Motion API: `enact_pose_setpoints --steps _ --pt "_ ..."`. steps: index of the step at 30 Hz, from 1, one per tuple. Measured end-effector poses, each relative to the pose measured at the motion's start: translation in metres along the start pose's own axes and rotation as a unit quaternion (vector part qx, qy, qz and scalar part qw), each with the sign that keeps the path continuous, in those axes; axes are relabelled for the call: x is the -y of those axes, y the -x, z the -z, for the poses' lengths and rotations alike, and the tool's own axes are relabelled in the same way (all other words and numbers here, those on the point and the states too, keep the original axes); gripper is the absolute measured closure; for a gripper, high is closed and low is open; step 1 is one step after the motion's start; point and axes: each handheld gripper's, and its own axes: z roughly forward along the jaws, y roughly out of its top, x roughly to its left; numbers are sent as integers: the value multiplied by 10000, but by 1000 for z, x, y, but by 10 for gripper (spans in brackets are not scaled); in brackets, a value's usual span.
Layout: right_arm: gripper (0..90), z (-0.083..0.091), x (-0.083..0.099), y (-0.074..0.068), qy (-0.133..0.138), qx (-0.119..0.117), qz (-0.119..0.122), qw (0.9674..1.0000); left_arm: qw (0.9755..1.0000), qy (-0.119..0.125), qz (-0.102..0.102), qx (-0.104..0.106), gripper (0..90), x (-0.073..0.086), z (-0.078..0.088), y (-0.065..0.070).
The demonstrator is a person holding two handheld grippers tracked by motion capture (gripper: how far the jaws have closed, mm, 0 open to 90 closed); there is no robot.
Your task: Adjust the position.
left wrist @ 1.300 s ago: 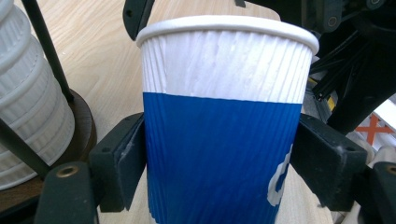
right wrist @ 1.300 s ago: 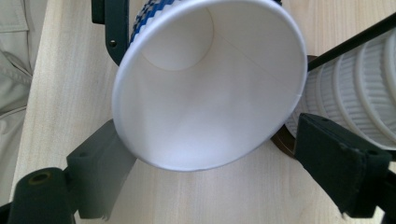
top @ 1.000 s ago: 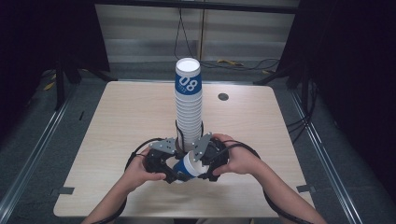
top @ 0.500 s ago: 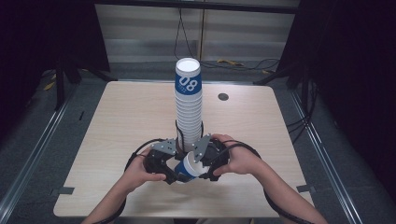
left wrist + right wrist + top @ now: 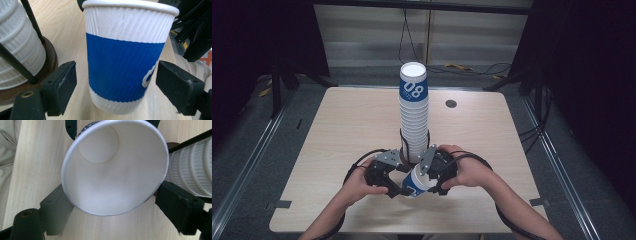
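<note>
The cup (image 5: 416, 183) was pinched at its rim by the right tongs (image 5: 428, 172) so the left tongs (image 5: 399, 190), just spreading, could be freed.

One loose paper cup (image 5: 416, 182) is counted, one tall stack of cups (image 5: 413, 117), two tongs, left tongs (image 5: 393, 186) and right tongs (image 5: 430, 176), and one counter (image 5: 337, 130).

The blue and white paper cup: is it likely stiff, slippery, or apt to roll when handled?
The paper cup looks empty, so probably light; its thin wall may dent under a hard squeeze. The ribbed surface should resist slipping. Laid down, its round tapered body would likely roll.
</note>
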Motion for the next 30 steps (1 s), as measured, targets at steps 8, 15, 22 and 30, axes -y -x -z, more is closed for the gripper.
enact_pose_setpoints --steps 8,15,22,30 --pt "153 -1 -3 1 -28 -56 -90 9999 10000 -50 -1 -4 173 3 2 0" --pt "135 -1 -2 2 59 -111 -251 9996 10000 -14 34 12 171 3 2 0" --pt "136 -2 4 1 218 -112 -384 9990 9999 -77 87 -5 166 7 6 -2" --pt "135 1 8 -1 389 -64 -552 9977 9994 -282 79 -157 161 10 18 -4"
